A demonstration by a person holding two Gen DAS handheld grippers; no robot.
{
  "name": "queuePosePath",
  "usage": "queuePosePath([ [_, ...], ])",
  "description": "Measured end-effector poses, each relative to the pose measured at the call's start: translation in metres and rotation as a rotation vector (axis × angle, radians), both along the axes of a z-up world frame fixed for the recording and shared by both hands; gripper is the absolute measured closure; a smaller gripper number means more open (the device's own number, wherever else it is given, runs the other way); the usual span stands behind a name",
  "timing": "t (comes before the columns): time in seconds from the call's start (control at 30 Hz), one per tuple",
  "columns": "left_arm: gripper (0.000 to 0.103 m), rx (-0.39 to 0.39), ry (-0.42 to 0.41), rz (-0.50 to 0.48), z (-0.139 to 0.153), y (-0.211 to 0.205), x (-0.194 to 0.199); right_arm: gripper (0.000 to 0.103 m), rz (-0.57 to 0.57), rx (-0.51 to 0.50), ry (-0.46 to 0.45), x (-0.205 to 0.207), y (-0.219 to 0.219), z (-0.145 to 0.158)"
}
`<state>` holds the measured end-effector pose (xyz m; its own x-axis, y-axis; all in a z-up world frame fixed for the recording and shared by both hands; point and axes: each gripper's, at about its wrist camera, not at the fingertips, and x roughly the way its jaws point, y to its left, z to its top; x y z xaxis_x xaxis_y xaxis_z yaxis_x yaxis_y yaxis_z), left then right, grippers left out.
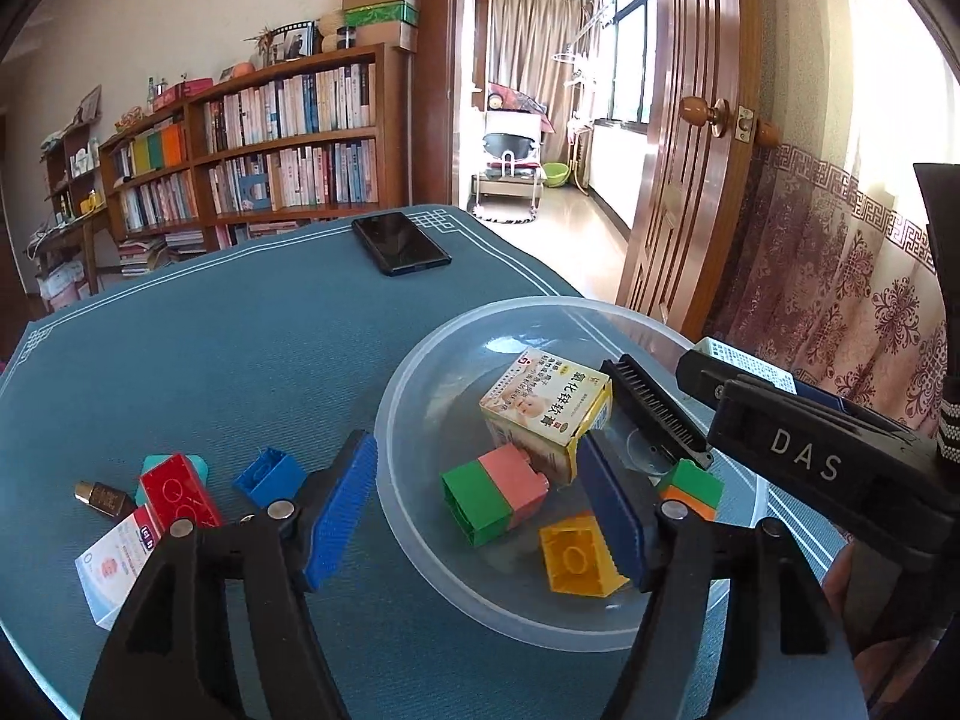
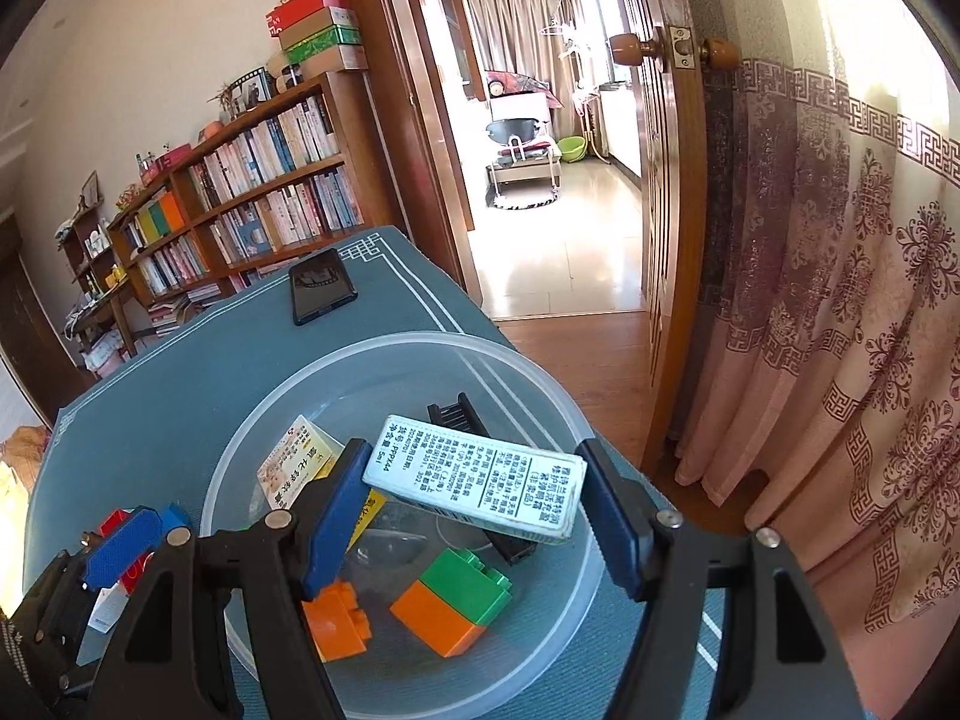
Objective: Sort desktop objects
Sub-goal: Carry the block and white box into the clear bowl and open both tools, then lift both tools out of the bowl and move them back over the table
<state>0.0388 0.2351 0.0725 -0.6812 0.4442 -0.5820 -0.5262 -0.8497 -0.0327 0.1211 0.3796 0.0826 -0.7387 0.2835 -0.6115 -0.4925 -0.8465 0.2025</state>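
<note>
Where bookshelves (image 1: 264, 138) stand, blue tablecloth (image 1: 210, 348), phone (image 1: 400, 242)

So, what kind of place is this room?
Probably a home study or living room: a full bookshelf, a wooden door open to a sunlit balcony room, and floral curtains.

Right gripper (image 2: 474, 510) over the clear plastic bowl (image 2: 540, 384), jaws spread, white printed carton (image 2: 480, 483) spanning between the blue pads (image 2: 333, 519); left end touches the left pad, contact at the right pad unclear. In the bowl: green/orange brick (image 2: 450, 603), orange brick (image 2: 339, 624), black comb (image 2: 456, 417), yellow-white ointment box (image 2: 294, 468). Phone (image 2: 321, 294) on the blue mat (image 2: 180, 372). Left gripper (image 2: 123, 540) at lower left.
</note>
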Motion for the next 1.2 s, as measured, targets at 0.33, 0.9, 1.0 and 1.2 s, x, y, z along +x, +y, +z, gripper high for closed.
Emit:
queuePosePath([
  [0.33,0.03,0.018,-0.008,0.07,0.008,-0.019,-0.009,0.026,0.002,-0.018,0.019,0.003,0.0,0.002],
  [0.9,0.03,0.046,0.02,0.137,0.024,-0.043,-0.016,0.023,0.041,0.013,0.039,0.003,-0.017,0.005],
  [1.0,0.03,0.047,0.014,0.143,0.024,-0.046,-0.018,0.023,0.05,0.013,0.043,0.004,-0.019,0.005],
  [1.2,0.03,0.05,0.015,0.145,0.026,-0.05,-0.019,0.023,0.078,0.016,0.049,0.004,-0.03,0.005],
])
